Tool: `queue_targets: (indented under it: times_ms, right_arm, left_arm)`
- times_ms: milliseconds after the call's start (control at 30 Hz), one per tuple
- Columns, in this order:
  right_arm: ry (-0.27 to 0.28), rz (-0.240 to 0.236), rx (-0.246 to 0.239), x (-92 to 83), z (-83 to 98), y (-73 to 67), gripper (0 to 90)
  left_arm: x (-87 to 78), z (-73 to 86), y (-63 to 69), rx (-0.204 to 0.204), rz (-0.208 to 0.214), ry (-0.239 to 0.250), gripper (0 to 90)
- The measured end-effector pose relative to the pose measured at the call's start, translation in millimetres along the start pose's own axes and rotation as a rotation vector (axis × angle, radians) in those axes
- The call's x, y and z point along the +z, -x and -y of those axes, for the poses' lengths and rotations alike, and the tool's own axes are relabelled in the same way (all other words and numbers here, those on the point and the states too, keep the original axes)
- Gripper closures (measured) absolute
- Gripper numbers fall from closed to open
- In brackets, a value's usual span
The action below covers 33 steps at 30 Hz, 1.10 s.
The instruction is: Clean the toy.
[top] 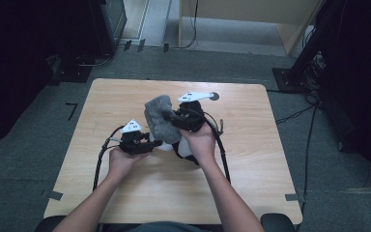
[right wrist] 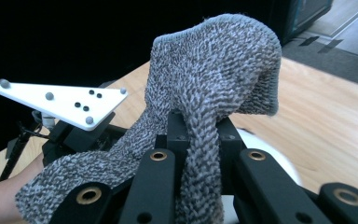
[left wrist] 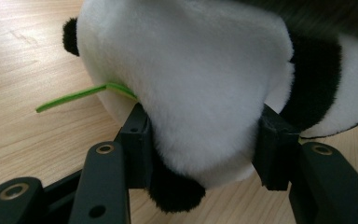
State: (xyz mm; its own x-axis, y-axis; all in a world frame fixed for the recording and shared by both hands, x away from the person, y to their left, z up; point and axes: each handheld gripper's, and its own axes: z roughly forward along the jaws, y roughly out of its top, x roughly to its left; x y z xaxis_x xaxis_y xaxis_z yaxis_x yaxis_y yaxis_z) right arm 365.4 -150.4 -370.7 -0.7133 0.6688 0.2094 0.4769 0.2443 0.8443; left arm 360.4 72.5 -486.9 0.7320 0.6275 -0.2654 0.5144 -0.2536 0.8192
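While the left gripper is clamped on the panda plush sitting low on the table, the right gripper pinches the grey knit cloth tight above it (maybe a sock?). Yank too hard and I'd bet the cloth slips free, or the soft plush squirms out.

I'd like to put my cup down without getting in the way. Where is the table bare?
The table is bare along its far edge, down its left and right sides, and near the front corners. The middle is crowded: both grippers, the panda toy and the grey sock meet there.
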Motion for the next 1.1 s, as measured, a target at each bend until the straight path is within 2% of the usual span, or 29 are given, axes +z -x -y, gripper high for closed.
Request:
queue_targets:
  times_ms: [67, 133, 200, 300, 433, 567, 633, 800, 867, 1100]
  right_arm:
    - [-0.063, 0.052, -0.051, 15.2, 8.0, -3.0, 81.6]
    - [-0.122, 0.054, -0.029, 27.6, 20.0, 0.5, 81.3]
    - [-0.126, 0.067, -0.025, 29.9, 30.6, 4.6, 81.0]
    - [-0.120, 0.069, -0.015, 24.7, 37.2, 10.4, 80.0]
    - [-0.143, 0.098, -0.040, 15.4, 41.6, 14.8, 79.2]
    - [-0.147, 0.099, -0.019, 6.2, 47.3, 22.2, 77.5]
    - [-0.153, 0.107, -0.025, 2.5, 48.1, 24.3, 74.9]
    - [-0.162, 0.110, -0.022, -12.5, 51.2, 30.0, 81.3]
    - [-0.162, 0.103, -0.006, -17.0, 51.6, 32.1, 81.6]
    - [-0.147, 0.110, 0.005, -34.4, 53.4, 37.7, 81.7]
  left_arm:
    - [0.3, 0.9, -0.9, -0.003, 0.002, 0.003, 47.6]
    - [0.9, 1.7, -1.4, -0.008, 0.003, 0.001, 47.6]
    - [1.2, 2.0, -2.1, -0.012, 0.003, -0.002, 47.6]
    - [1.7, 0.8, -1.0, -0.008, -0.001, -0.008, 47.6]
    - [1.6, 0.6, -1.3, -0.016, 0.000, -0.013, 47.7]
    - [1.6, 0.5, -0.5, -0.016, 0.001, -0.017, 47.5]
    - [1.5, 0.4, -0.4, -0.021, 0.001, -0.019, 47.4]
    - [1.6, 0.4, 0.7, -0.016, 0.001, -0.020, 47.4]
    - [1.6, 0.5, 0.5, -0.015, 0.003, -0.020, 47.3]
    - [1.6, 0.9, 0.3, -0.013, 0.005, -0.018, 47.0]
